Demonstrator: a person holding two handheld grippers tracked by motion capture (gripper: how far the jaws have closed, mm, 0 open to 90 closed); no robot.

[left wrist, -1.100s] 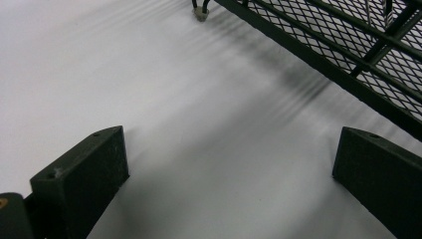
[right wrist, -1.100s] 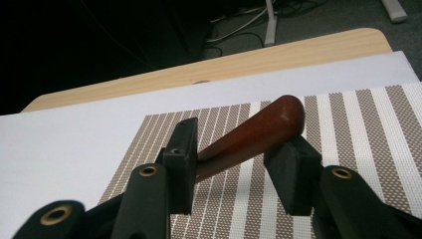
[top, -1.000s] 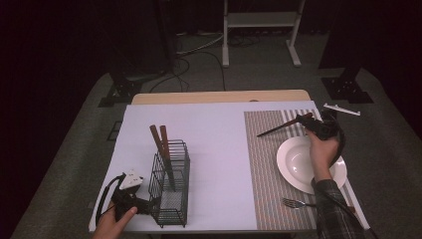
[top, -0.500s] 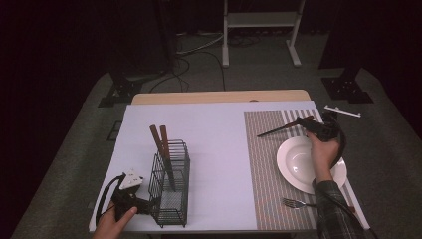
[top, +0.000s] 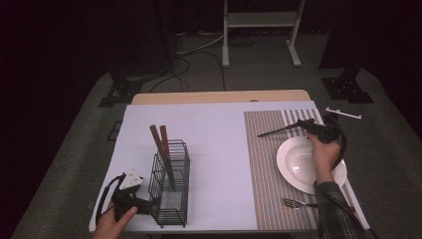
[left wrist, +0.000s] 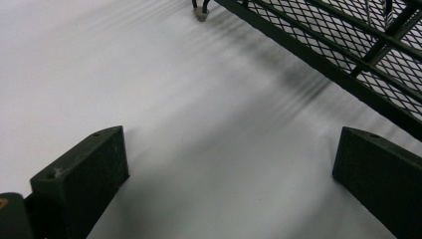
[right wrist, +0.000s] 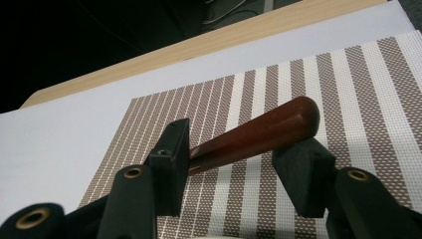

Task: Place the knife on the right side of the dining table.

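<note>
Right tongs (right wrist: 234, 149) clamped on the brown wooden handle of a knife (top: 278, 130), held above the striped placemat (top: 263, 164) just beyond the white plate (top: 298, 164). Left tongs (left wrist: 224, 179) spread apart and empty, resting low on the counter (top: 219, 129) beside the black wire caddy (top: 171, 184). Probably laying a place setting: knife carried, not yet set down. Next: lower it flat beside the plate, then release. Fork (top: 293, 203) already lying on the near side of the plate. Two wooden handles (top: 161, 144) standing in the caddy, well away from the plate. Nothing blocking the mat.
</note>
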